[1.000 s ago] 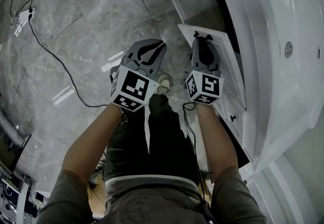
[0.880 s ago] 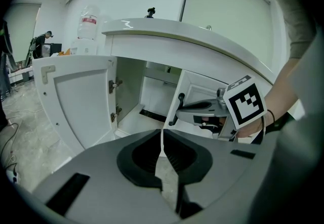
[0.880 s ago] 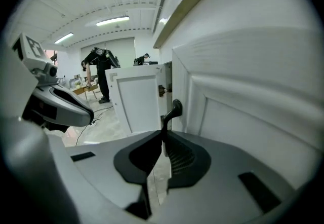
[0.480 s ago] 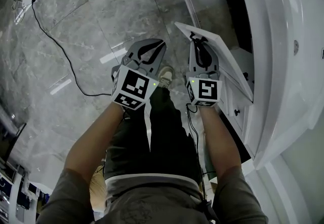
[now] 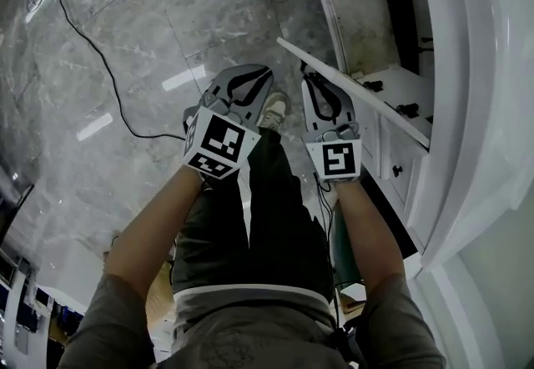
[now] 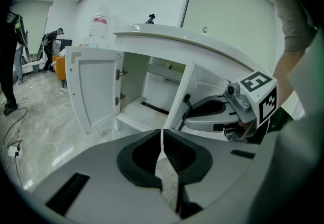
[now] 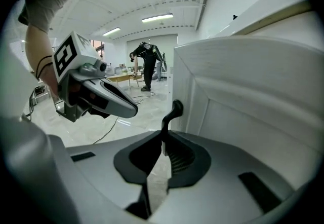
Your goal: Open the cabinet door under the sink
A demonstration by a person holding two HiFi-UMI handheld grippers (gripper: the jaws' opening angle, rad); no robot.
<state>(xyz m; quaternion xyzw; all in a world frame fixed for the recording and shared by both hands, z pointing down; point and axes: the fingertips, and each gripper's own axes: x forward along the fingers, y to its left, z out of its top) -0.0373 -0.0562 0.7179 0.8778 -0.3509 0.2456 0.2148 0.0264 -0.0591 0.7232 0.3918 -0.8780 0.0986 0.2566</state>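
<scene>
Two grippers are in your hands, side by side above your legs. Your right gripper has its jaws closed on the thin black handle of the cabinet door. The handle sticks up just past the tips of the jaws, at the door's free edge.

The cabinet door is under the white counter, and it is swung out from the cabinet. From the head view you look down on its top edge, a thin white line that slants from your right gripper back to the cabinet. In the left gripper view you can see into the cabinet, between this door and the other door on the far side, which also stands open.

Your left gripper holds nothing. Its jaws are pressed together with only a hairline slit between them. It hangs over the grey stone floor, near your right gripper but not touching it or the door.

A clear bottle stands on the counter. A black cable lies across the floor. Your shoe shows between the two grippers. Some people stand far back in the room.
</scene>
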